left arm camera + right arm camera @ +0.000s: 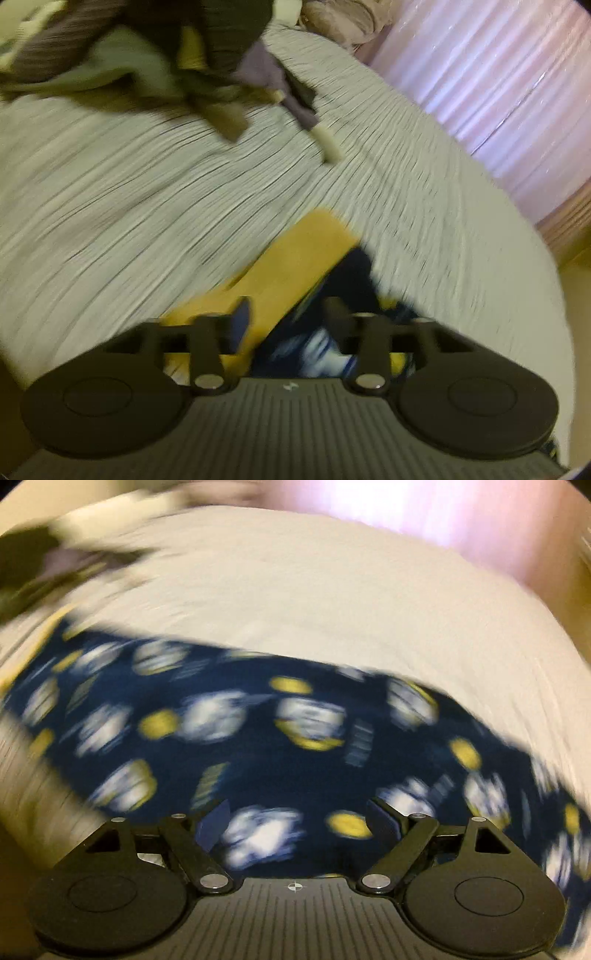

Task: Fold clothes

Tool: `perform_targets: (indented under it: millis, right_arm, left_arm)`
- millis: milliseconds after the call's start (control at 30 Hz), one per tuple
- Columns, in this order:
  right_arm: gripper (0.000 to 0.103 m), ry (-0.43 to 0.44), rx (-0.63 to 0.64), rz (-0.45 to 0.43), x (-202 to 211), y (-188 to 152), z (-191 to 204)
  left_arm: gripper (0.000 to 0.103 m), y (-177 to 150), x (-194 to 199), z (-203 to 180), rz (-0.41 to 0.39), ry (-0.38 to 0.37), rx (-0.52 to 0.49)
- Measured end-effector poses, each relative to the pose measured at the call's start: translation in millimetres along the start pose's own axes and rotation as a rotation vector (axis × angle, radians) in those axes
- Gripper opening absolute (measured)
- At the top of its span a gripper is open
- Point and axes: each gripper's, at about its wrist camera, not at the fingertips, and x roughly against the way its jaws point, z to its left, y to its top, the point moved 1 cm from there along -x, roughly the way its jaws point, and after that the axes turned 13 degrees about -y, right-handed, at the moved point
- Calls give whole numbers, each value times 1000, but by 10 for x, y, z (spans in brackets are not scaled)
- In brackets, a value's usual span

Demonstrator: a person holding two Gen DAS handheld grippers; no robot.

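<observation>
A navy garment (pixel 280 716) printed with white and yellow figures lies spread across the pale ribbed bedcover (pixel 332 602). My right gripper (pixel 297 821) hangs above it, jaws wide apart and nothing between the pads. In the left wrist view the same garment shows a broad mustard-yellow band (pixel 295 266) beside dark printed cloth (pixel 317 350). My left gripper (pixel 288 314) is over that band, jaws apart, pads clear of the cloth. Both views are motion-blurred.
A heap of other clothes (pixel 122 62), olive, brown striped and purple, lies at the far left of the bed (pixel 147 192). Pink curtains (pixel 491 74) hang beyond the bed's right edge. A pillow-like bundle (pixel 343 18) sits at the far end.
</observation>
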Motion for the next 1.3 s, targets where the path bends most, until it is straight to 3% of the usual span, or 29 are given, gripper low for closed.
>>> perform_targets:
  millis: [133,233,300,367,400,433,667,800,867,1000,1100,1167,1300]
  right_arm:
    - [84,-33,-303,111,-258,154,-399]
    - [84,-52,-395,144,-333,147,-561]
    - [84,-78,-384,149,-344,120,-580]
    - [84,-102,-362,156,-363,92,-572]
    - [84,-109,-358,160,-379,75,-567]
    - [84,-113,-360,164,-388,59,-563]
    - [84,-161,-349,152,-475,61,-545]
    - [84,-170,-364,169,-616,81,-574]
    - [84,-166,-370,184,-655,94,-576]
    - [84,-161,-358,170,-588,93,-598]
    - [84,-141,-321,164,-491,53,-547]
    - [84,-115,-253,148,-403,24,-417]
    - [84,-54,-52,88,-251,-104,-15]
  left_arm:
    - [48,417,-606,-55,54,1,83]
    - [48,643,-960,-79,107,58,117]
    - [48,751,-1154,-98,147,99,119]
    - [39,766,-1264,-100,191,130,93]
    - [18,770,-1310,-101,210,146,79]
    - [5,762,-1308,-106,211,168,63]
    - [5,784,-952,-116,37,264,-18]
    - [13,712,-1531,50,164,312,-92]
    - [16,681,-1629,101,194,333,-108]
    - [30,703,-1060,136,58,275,-82]
    - [30,630,-449,296,3,267,0]
    - [30,494,-119,431,-1,272,79]
    - [30,-20,195,567,49,206,281]
